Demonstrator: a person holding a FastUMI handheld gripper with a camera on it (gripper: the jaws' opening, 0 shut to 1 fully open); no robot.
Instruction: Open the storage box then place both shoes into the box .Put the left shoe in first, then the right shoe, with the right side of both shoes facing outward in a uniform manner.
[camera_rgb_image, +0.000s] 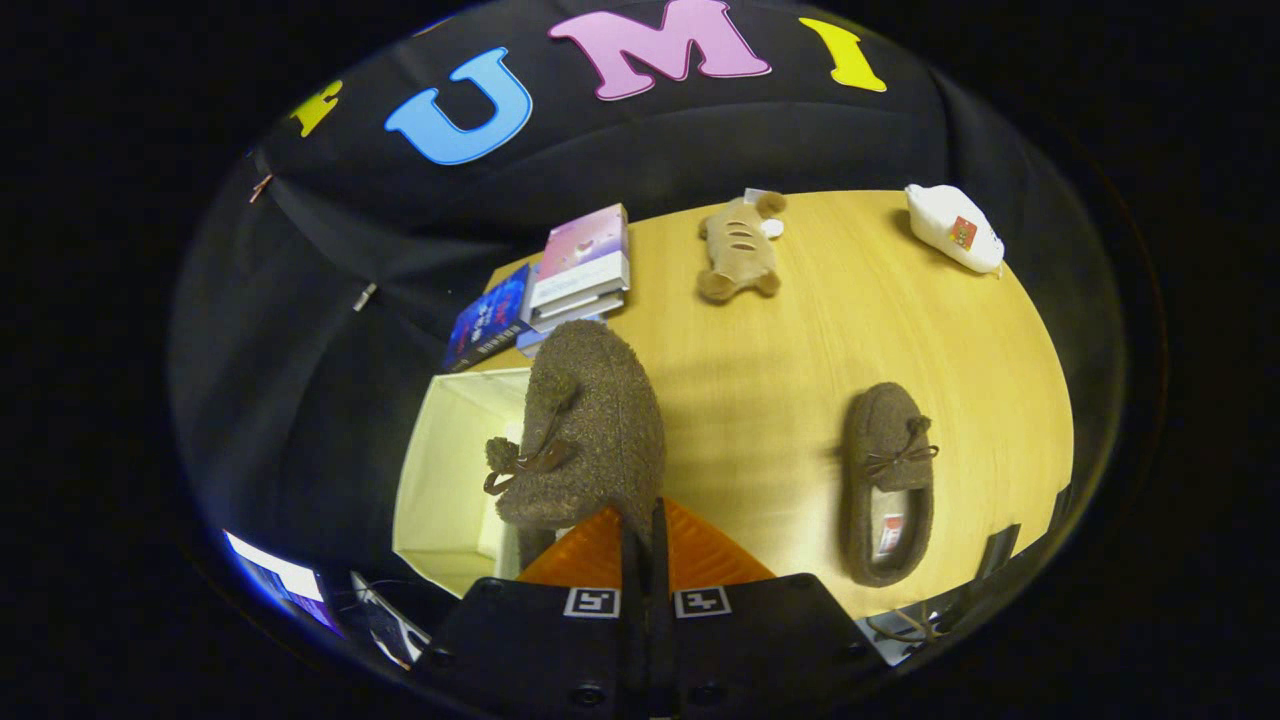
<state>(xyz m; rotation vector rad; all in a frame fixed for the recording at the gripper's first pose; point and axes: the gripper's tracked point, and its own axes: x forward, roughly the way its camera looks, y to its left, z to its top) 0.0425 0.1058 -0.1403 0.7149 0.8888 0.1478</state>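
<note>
**Slipper held over the open storage box**

The hand-held gripper (645, 520) has its two fingers drawn almost together, clamped on the edge of a brown fuzzy slipper (590, 430). The slipper hangs off the fingertips, turned on its side and tilted, with its small bow facing left of the fingers. It is raised above the desk (800, 330) and overlaps the right wall of the storage box (450, 470), which stands open just ahead and to the left of the fingers; its pale inside is visible, and whether anything lies in it cannot be told from here.

The second slipper (885, 480), of the same brown fabric with a bow on its top, lies flat on the desk to the right of the fingers and well apart from the box, its opening toward the gripper and its toe pointing away.

Beyond the held slipper, a stack of books (560, 285) sits at the far left corner of the desk, just past the box. Farther out, straight ahead, a tan plush toy (740, 250) lies on the wood, and off to the far right a white packet (955, 228) rests near the desk's far edge.
</note>
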